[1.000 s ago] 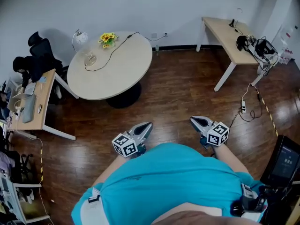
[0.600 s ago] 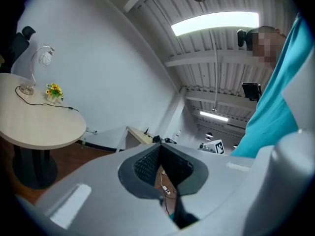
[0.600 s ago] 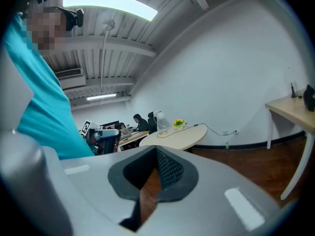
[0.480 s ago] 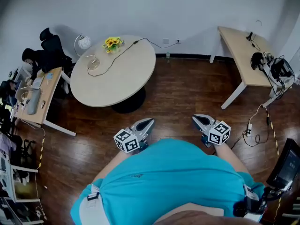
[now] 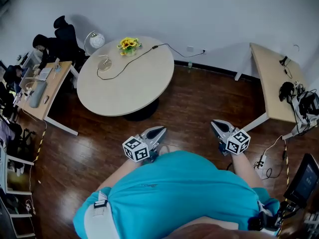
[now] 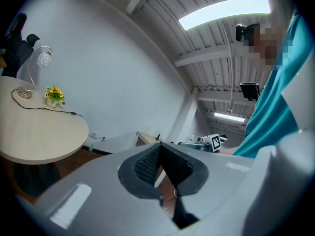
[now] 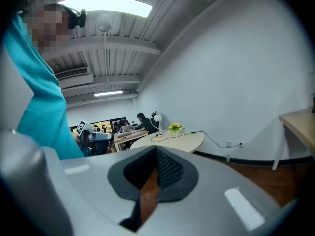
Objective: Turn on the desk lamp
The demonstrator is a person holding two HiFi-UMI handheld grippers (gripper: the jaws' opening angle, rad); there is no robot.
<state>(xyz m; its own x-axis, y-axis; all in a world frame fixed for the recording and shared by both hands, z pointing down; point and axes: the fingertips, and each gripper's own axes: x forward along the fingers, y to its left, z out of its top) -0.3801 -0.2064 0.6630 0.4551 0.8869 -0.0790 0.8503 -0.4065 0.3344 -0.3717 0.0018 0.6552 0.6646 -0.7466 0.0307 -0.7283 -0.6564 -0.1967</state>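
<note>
Nothing done yet: the lamp (image 5: 97, 40) stands untouched on the round surface (image 5: 129, 86) at upper left, well apart from the left gripper (image 5: 157, 131) and right gripper (image 5: 216, 125), both closed, empty.

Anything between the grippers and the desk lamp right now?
Nothing visible blocks. Only wood floor separates the left gripper and right gripper from the round table. The desk lamp stands at its far left edge; its cord lies across the top, sunflowers beside it.
</note>
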